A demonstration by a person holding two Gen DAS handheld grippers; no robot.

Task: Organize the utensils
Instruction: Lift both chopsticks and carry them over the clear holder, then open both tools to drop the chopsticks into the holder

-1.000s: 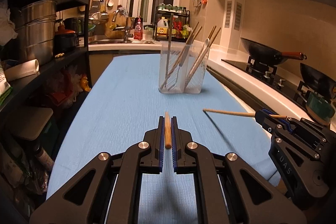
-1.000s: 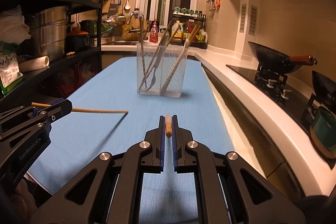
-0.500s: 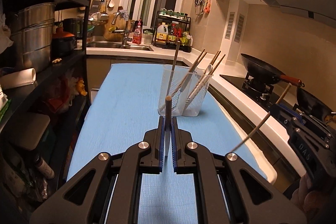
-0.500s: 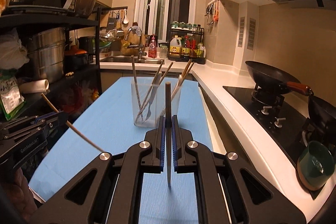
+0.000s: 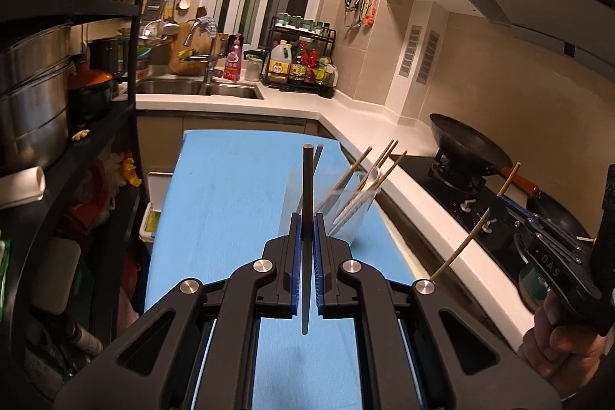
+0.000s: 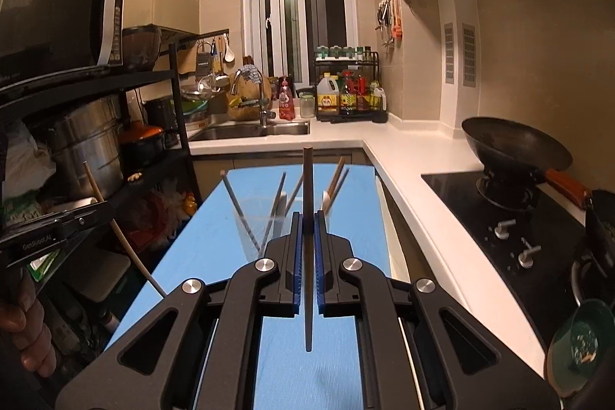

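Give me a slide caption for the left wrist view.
Left gripper holds a wooden chopstick upright before the clear plastic utensil holder on the blue mat.

Right gripper (image 6: pixel 306 229) — jaws closed on a chopstick (image 6: pixel 307 187) held upright, tip down over the blue mat (image 6: pixel 215 241). Beyond it at 12 o'clock stands a clear holder (image 6: pixel 253 218) with leaning utensils. At 9 o'clock, the left gripper (image 6: pixel 61 223) clamps a second chopstick (image 6: pixel 123 237) — slanted. Wok (image 6: pixel 515 145) at 2 o'clock.
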